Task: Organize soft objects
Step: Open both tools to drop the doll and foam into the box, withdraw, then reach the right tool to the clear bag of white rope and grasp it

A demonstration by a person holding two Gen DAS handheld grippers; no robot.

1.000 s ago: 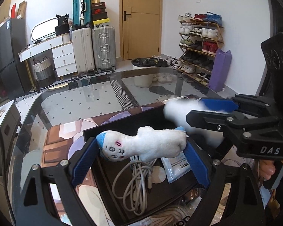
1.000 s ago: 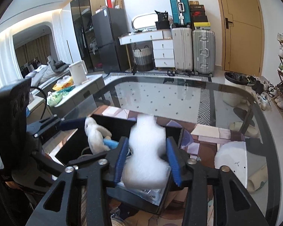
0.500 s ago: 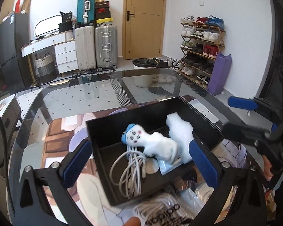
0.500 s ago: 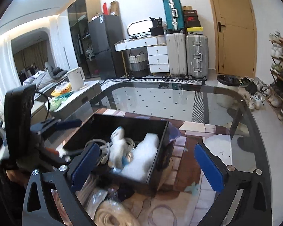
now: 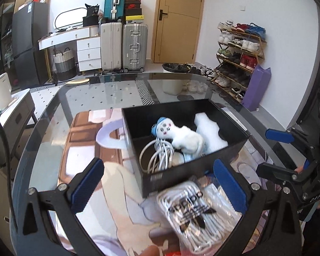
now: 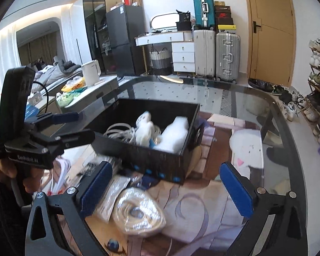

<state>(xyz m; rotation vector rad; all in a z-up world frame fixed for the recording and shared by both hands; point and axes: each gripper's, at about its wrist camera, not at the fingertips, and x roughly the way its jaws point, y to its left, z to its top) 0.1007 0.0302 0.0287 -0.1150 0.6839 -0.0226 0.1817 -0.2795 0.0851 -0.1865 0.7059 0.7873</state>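
Note:
A black box [image 5: 194,175] [image 6: 151,160] stands on the glass table. Inside lie a white plush doll with a blue cap [image 5: 179,133] [image 6: 144,130], a plain white plush piece [image 5: 210,131] [image 6: 173,135] and a coil of white cable [image 5: 157,152] [image 6: 119,131]. My left gripper [image 5: 157,183] is open and empty, held back from the box's near wall; it also shows in the right wrist view [image 6: 74,125]. My right gripper [image 6: 165,188] is open and empty in front of the box; it also shows in the left wrist view [image 5: 273,151].
A bagged pack of white socks [image 5: 198,213] lies before the box. A bagged coil of cream cord [image 6: 138,215] and other packets [image 6: 115,192] lie nearby. A white cat-face cushion [image 6: 247,147] lies right of the box. The table edge [image 6: 296,149] curves at the right.
Both grippers let go of their plush toys, opened wide and drew back from the box. The doll and the white plush piece now lie inside the box.

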